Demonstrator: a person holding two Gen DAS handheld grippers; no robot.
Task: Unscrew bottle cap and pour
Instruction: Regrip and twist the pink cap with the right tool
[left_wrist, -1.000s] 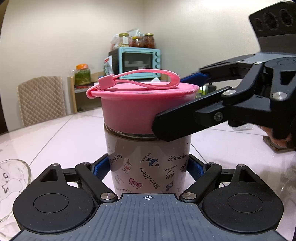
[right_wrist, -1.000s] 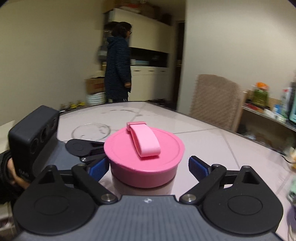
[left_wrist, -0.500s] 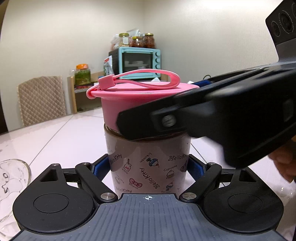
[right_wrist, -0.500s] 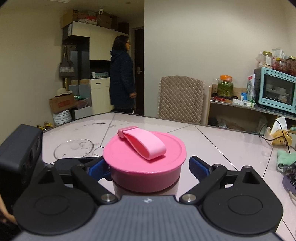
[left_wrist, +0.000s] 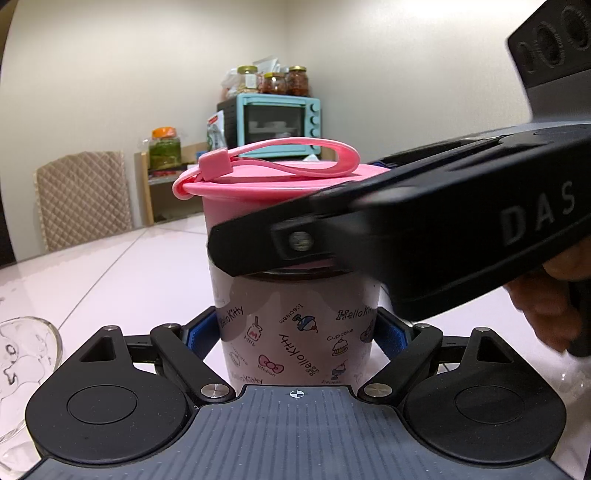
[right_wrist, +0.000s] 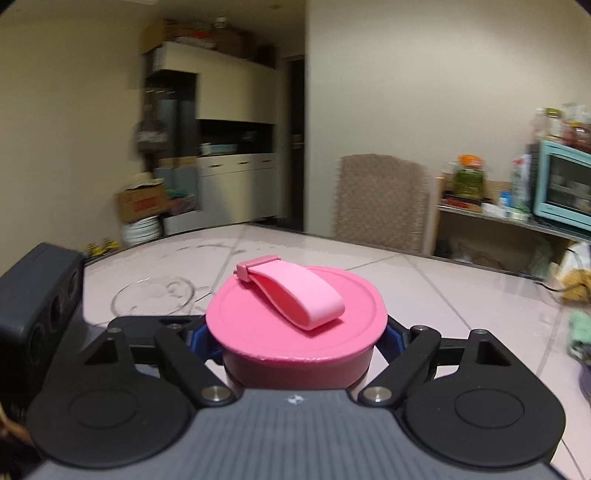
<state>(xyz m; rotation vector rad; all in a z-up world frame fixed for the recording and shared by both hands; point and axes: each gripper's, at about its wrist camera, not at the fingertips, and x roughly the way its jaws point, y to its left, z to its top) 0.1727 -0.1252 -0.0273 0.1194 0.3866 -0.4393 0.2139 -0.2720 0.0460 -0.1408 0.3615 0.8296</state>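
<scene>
Right claw (right_wrist: 297, 343) swung round and now clamped on pink cap (right_wrist: 295, 325), left claw (left_wrist: 295, 332) pinching bottle (left_wrist: 295, 332)

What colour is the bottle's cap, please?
Pink cap, with a lighter pink strap; clearest in the right wrist view.

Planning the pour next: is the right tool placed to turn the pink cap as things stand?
Probably yes. The right tool has a pad on each side of the pink cap, apparently touching it, with nothing between. The left tool is shut on the bottle lower down, clear of the cap.
</scene>
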